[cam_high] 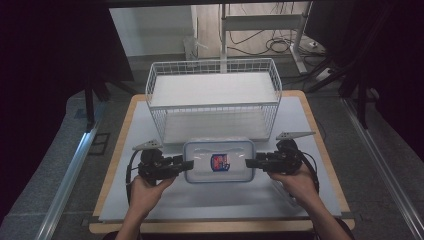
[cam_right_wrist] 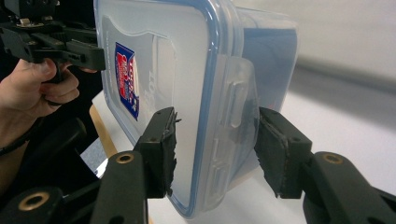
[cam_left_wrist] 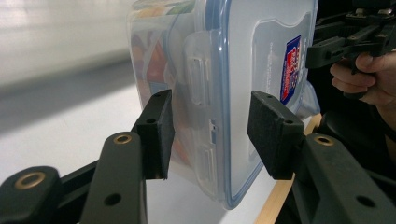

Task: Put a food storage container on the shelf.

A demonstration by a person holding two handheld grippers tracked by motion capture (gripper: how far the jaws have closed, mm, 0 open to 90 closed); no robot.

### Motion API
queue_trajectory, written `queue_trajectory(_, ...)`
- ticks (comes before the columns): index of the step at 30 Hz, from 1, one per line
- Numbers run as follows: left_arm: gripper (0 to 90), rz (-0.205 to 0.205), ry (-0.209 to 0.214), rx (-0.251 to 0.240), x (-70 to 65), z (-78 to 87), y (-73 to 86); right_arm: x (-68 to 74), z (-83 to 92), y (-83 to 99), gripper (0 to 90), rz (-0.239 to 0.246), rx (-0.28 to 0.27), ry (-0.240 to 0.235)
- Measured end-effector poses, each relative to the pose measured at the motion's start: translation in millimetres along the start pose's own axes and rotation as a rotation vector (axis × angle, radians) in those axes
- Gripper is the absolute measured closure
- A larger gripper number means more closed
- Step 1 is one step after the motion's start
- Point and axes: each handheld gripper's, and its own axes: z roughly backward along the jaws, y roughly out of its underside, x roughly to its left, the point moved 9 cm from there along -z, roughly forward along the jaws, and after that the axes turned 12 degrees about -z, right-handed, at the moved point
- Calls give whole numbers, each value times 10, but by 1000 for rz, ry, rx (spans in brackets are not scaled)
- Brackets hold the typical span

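Observation:
A clear plastic food container [cam_high: 219, 161] with a blue-rimmed snap lid and a red-and-blue label hangs level between my two grippers, in front of the wire basket. My left gripper [cam_high: 187, 165] is shut on its left end. In the left gripper view the pads [cam_left_wrist: 156, 135] clamp the lid side and the base side around the latch flap of the container [cam_left_wrist: 224, 93]. My right gripper [cam_high: 250, 162] is shut on the opposite end. There the container [cam_right_wrist: 187, 93] sits between the jaws, with a worn pad [cam_right_wrist: 280, 149] against its body.
A white wire basket [cam_high: 212, 62] with a white liner stands at the back of the table, just beyond the container. A grey mat [cam_high: 200, 200] covers the wooden tabletop [cam_high: 320, 145]. Table legs and cables lie on the floor behind.

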Motion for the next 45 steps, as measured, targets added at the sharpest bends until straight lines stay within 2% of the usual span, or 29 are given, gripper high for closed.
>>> queue_trajectory(7,520,-26,-15,-24,35,106,-251,114,61,-258,495,28,-31,-2)
queue_trajectory(19,520,-29,-24,-49,109,168,-541,182,111,-569,495,49,-63,0)
queue_trajectory(24,521,-38,-36,-72,143,236,-745,255,155,-779,494,61,-88,-3)
queue_trajectory(28,521,-45,-40,-79,168,256,-846,280,175,-875,493,65,-97,-2)
queue_trajectory(29,520,-46,-40,-84,188,268,-910,298,190,-953,493,71,-105,-1)
queue_trajectory(41,520,-50,-49,-116,328,294,-1253,337,230,-1292,492,73,-127,6)
queue_trajectory(45,519,-52,-50,-119,386,288,-1398,329,253,-1472,491,69,-141,9)
